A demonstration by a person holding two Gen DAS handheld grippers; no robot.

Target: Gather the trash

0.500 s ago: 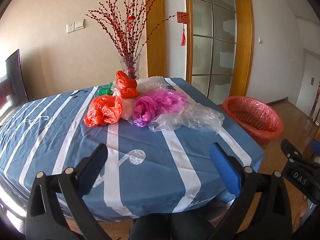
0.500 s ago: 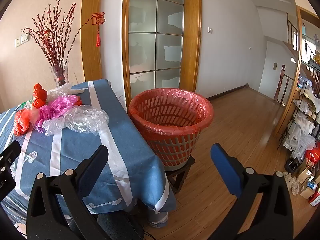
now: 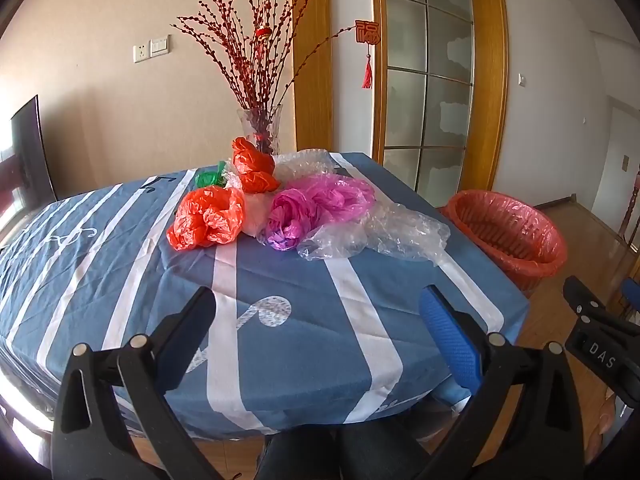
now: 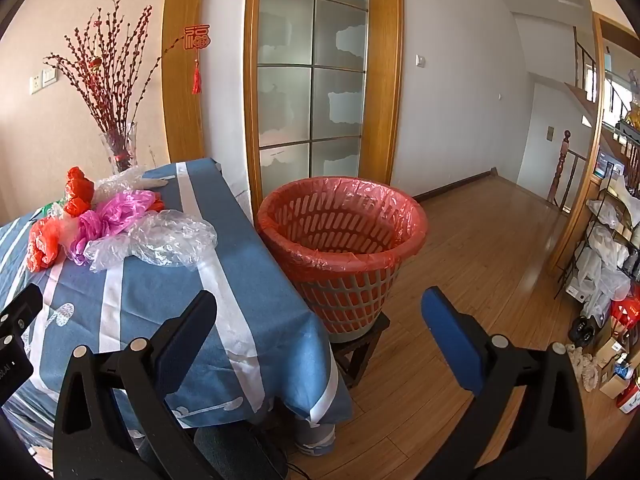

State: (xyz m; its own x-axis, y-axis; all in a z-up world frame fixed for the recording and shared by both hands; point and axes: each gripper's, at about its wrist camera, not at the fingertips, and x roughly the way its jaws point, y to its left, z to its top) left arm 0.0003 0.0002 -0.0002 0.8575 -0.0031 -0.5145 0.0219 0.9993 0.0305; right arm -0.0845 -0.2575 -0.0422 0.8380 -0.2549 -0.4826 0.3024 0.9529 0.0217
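Note:
A heap of crumpled plastic bags lies on the far half of the blue striped tablecloth (image 3: 280,344): an orange bag (image 3: 208,218), a second orange bag (image 3: 252,166) behind it, a pink and purple bag (image 3: 316,208), a clear bag (image 3: 384,232) and a green scrap (image 3: 208,178). The same clear bag (image 4: 160,240) shows at the left of the right wrist view. A red-lined basket bin (image 4: 340,232) stands on a low stool beside the table's right edge. My left gripper (image 3: 318,312) hangs open over the near table, well short of the heap. My right gripper (image 4: 320,312) is open and empty, facing the bin.
A glass vase (image 3: 260,128) of red branches stands behind the bags near the wall. A wooden-framed glass door (image 4: 312,92) is behind the bin. Wooden floor stretches to the right, with cluttered shelves (image 4: 608,248) at the far right. A dark screen (image 3: 30,152) stands at the table's far left.

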